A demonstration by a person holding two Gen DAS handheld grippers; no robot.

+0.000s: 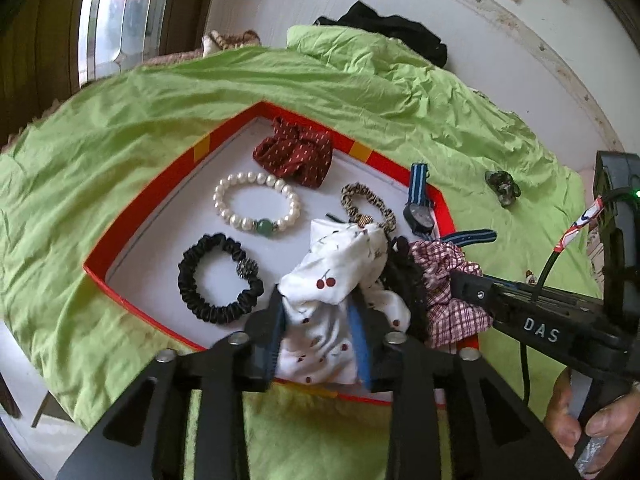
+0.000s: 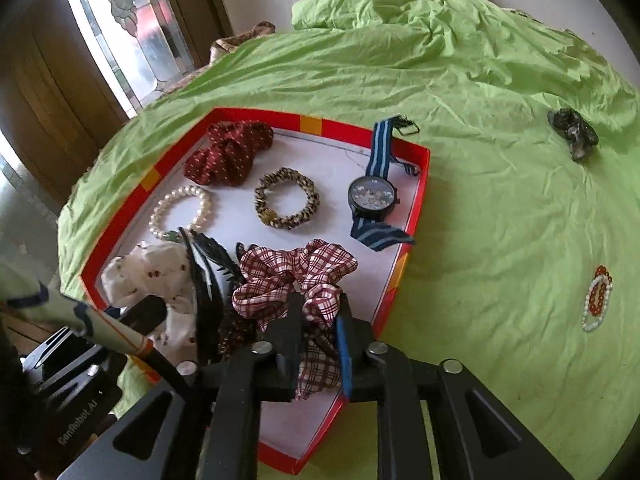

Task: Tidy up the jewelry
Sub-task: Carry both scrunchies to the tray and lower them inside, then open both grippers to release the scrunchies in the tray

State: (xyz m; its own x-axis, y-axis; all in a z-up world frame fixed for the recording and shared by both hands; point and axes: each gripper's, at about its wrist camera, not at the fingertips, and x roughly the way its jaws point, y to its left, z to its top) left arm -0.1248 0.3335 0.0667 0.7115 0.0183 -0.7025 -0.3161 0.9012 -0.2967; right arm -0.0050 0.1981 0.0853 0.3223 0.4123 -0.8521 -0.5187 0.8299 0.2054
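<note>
Two grippers work over the red tray (image 2: 416,184), lower centre of frame. Left gripper (image 1: 316,328) clamps the cherry-print scrunchie (image 1: 332,280). Right gripper (image 2: 316,320) clamps the plaid scrunchie (image 2: 288,276).

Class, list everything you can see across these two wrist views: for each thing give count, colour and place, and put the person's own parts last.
Tray: 1, red and orange rim, white floor, on the green sheet.
Dotted scrunchie: 1, dark red, tray's far corner.
Pearl bracelet: 1, white with a green bead, in tray.
Leopard hair tie: 1, tan and black, in tray.
Black scrunchie: 1, in tray.
Wristwatch: 1, black face, blue striped strap over the rim.
Cherry scrunchie: 1, white, in left gripper.
Plaid scrunchie: 1, maroon and white, in right gripper.
Hair claw: 1, dark, on sheet.
Bead bracelets: 2, red and white, on sheet.
Green sheet: 1.
Left gripper: 1, black.
Right gripper: 1, black.
</note>
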